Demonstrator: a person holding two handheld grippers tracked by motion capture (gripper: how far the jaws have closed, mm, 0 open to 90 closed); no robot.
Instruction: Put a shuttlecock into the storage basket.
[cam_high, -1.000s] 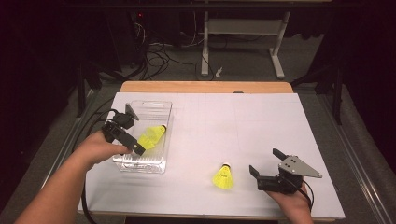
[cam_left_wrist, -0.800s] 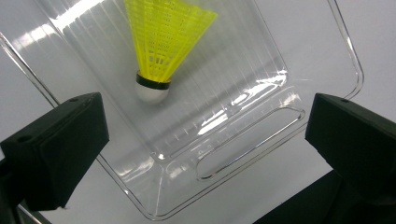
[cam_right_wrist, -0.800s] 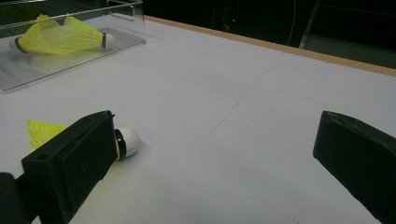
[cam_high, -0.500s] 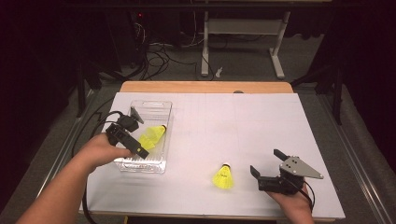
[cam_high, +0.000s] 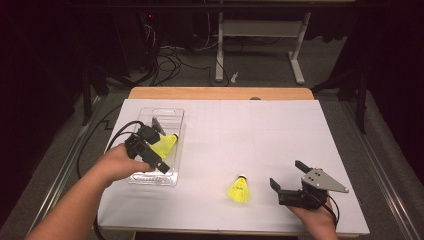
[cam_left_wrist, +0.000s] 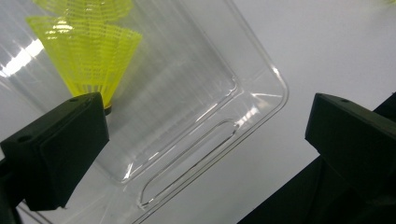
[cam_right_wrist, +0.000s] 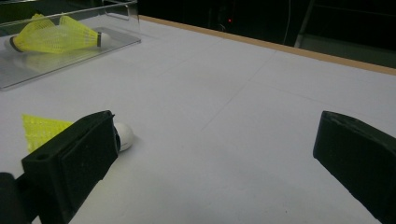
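A yellow shuttlecock lies in the clear plastic tray at the left of the table. My left gripper hovers over the tray, open, with nothing between its jaws. In the left gripper view the shuttlecock sits beyond the left jaw on the tray floor. A second yellow shuttlecock rests on the white table, just left of my open right gripper. In the right gripper view its skirt and white cork peek out past the left jaw, and the tray's shuttlecock lies farther off.
White paper covers the table, with a wooden edge at the far side. A black cable trails from the left gripper off the table's left side. Desk legs and cables stand on the floor beyond.
My left gripper has shifted slightly to the right over the tray. The shuttlecocks and the right gripper have stayed put.
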